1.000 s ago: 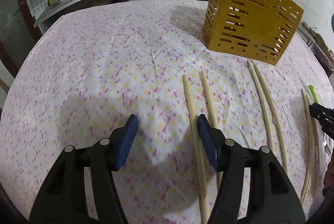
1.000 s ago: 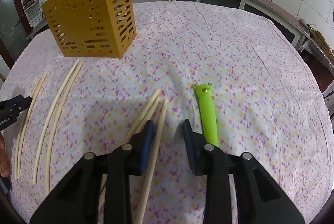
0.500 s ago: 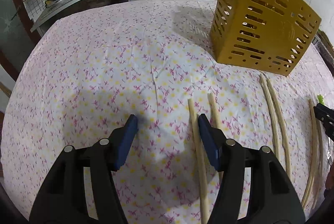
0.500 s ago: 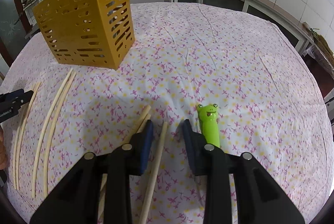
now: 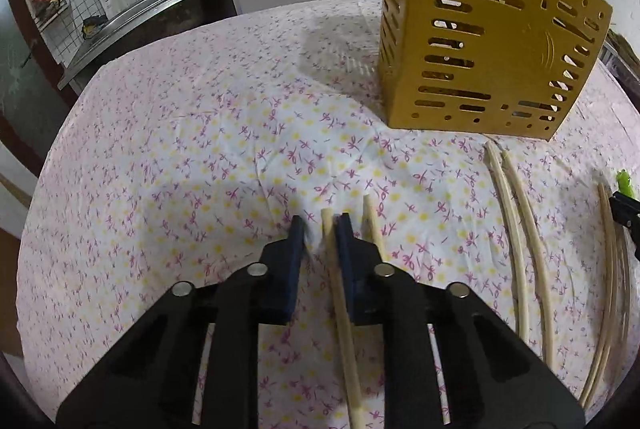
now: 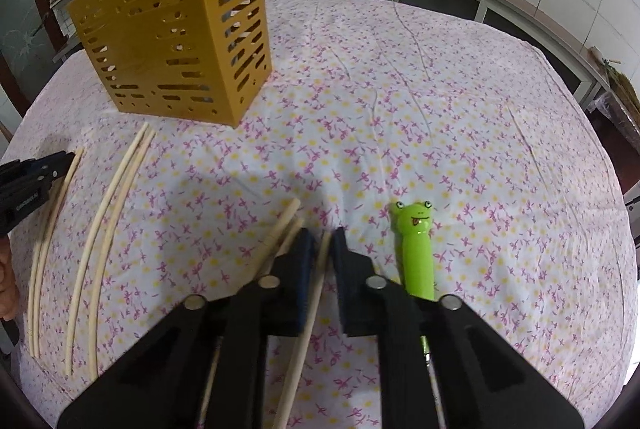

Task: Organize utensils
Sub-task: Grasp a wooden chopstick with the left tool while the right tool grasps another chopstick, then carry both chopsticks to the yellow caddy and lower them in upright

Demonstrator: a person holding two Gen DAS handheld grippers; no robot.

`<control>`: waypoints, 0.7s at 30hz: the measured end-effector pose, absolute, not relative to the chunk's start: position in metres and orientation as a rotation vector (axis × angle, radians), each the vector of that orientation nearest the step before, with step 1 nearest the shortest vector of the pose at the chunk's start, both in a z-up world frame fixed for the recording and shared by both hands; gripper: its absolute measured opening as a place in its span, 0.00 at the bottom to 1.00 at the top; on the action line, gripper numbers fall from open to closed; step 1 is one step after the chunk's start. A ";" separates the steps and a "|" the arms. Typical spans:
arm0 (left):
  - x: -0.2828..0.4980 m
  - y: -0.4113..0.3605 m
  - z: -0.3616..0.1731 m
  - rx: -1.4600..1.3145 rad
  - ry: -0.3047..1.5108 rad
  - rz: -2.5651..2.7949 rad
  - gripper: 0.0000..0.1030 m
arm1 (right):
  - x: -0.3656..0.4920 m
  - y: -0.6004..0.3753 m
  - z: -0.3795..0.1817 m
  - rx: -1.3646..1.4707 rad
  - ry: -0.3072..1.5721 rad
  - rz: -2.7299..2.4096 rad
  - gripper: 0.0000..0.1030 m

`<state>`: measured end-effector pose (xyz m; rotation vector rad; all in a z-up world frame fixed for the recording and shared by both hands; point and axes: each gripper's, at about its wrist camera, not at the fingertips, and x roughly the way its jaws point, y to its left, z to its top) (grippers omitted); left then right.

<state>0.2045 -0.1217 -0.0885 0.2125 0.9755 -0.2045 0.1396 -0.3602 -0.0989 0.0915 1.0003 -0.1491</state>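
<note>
Both grippers, left gripper (image 5: 319, 231) and right gripper (image 6: 321, 243): matte black plastic frames, dark-blue finger pads (image 5: 297, 244), round silver pivot screws (image 5: 257, 269), triangular cutouts.

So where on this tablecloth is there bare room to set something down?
Bare cloth lies left of the left gripper, and right of the green frog utensil and yellow holder. The front strip is crowded with chopsticks.

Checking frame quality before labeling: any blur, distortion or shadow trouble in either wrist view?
Left wrist view: heavy fisheye bending of the chopsticks at right, slight motion smear at the left tongs tip, holder casts a soft shadow. Right wrist view: sharp, dark vignette corners, right tongs shadow on the tablecloth.
</note>
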 end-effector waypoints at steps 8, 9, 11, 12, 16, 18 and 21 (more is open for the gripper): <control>0.210 -0.094 -0.080 0.076 0.986 -0.255 0.04 | 0.134 -0.374 -0.095 0.171 0.992 -0.117 0.05; 0.206 -0.093 -0.077 0.064 0.975 -0.260 0.04 | 0.131 -0.373 -0.094 0.173 0.985 -0.117 0.05; 0.201 -0.091 -0.070 0.057 0.959 -0.263 0.04 | 0.128 -0.372 -0.089 0.174 0.968 -0.109 0.05; 0.198 -0.090 -0.064 0.057 0.944 -0.264 0.04 | 0.127 -0.371 -0.087 0.172 0.963 -0.108 0.05; 0.193 -0.087 -0.052 0.063 0.920 -0.265 0.00 | 0.123 -0.369 -0.072 0.158 0.922 -0.108 0.05; 0.190 -0.085 -0.048 0.065 0.910 -0.263 0.00 | 0.120 -0.369 -0.063 0.164 0.901 -0.105 0.05; 0.188 -0.082 -0.047 0.065 0.907 -0.264 0.00 | 0.117 -0.370 -0.054 0.167 0.879 -0.096 0.05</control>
